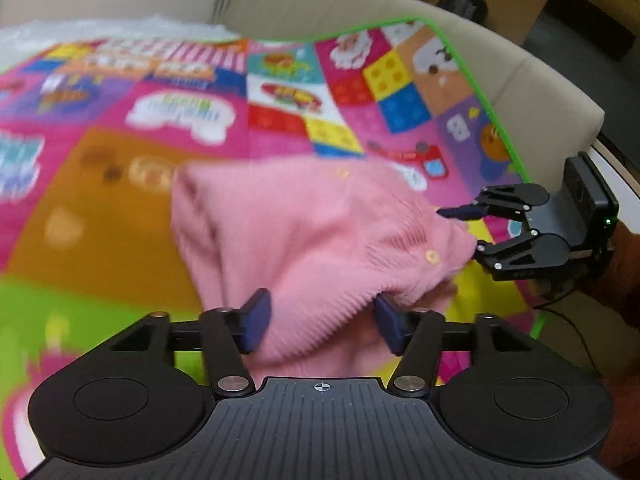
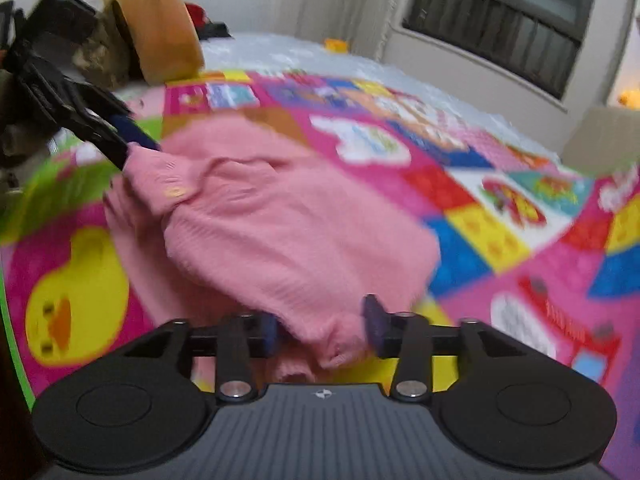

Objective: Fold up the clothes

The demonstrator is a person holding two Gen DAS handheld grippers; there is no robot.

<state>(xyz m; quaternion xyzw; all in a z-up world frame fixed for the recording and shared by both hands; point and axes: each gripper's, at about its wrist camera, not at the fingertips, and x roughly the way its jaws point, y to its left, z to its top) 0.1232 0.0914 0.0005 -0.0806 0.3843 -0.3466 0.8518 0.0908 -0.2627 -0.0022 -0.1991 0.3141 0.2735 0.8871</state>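
- The pink sweater [image 1: 304,232] lies in a soft heap on the bright play mat [image 1: 120,200], near the mat's right edge.
- The left gripper [image 1: 320,320] has its jaws wide, with a sweater fold between them. The pads do not look pressed in.
- The right gripper [image 2: 320,326] is wide too, around another edge, not squeezing.
- Both grippers sit at the near side. The sweater stretches away from them, so the fold should go far.

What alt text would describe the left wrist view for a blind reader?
A pink knit sweater lies bunched on a colourful play mat, its near edge between the open left claw. The right claw, also open, is at the sweater's right edge.
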